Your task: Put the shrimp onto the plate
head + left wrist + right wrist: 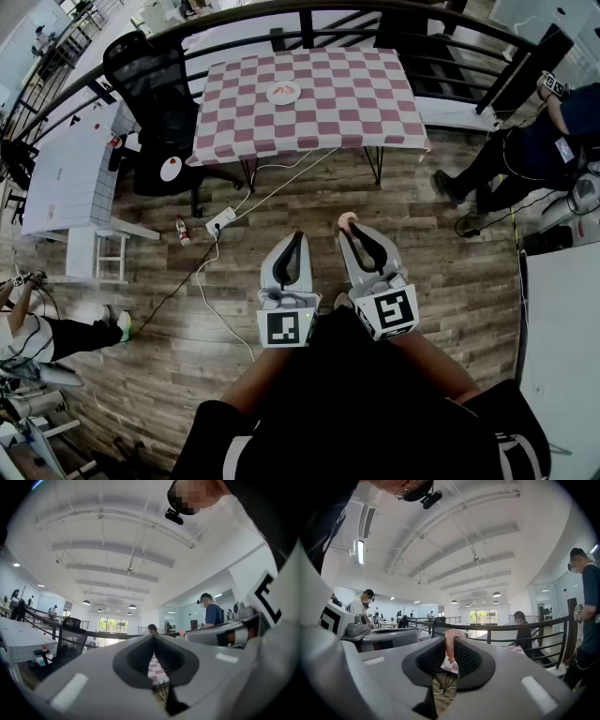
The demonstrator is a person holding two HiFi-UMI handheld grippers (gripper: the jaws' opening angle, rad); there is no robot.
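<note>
**Shrimp held in the right gripper, plate well ahead on a checked table**

Head view: A person stands on a brown wood-plank floor (pixel 441 281) with both grippers held close to the body. The right gripper (pixel 350 228) has its two grey fingers closed on a small pink shrimp (pixel 346 219), which pokes out just past the fingertips. Just beside it, the left gripper (pixel 297 236) has its fingers pressed together at the tips, with nothing between them. Each gripper carries a white cube (pixel 285 328) printed with a black square marker pattern, not letters. Well beyond the fingertips stands a table with a red-and-white checked cloth (pixel 356 103). On it is a small round white plate (pixel 271 93) with a reddish mark in the middle, too small to identify. A curved black railing (pixel 187 28) crosses behind the table. The person's dark clothing hides the floor below the grippers.

Left gripper view: The left gripper (pixel 153 638) shows its fingertips meeting. Only a scrap of checked cloth (pixel 157 672) appears through the gap behind them. A black marker pattern is cut off at the right edge.

Right gripper view: The right gripper (pixel 450 640) clamps the shrimp (pixel 449 648) upright between its ribbed black pads, which hide most of the shrimp's body.
</note>
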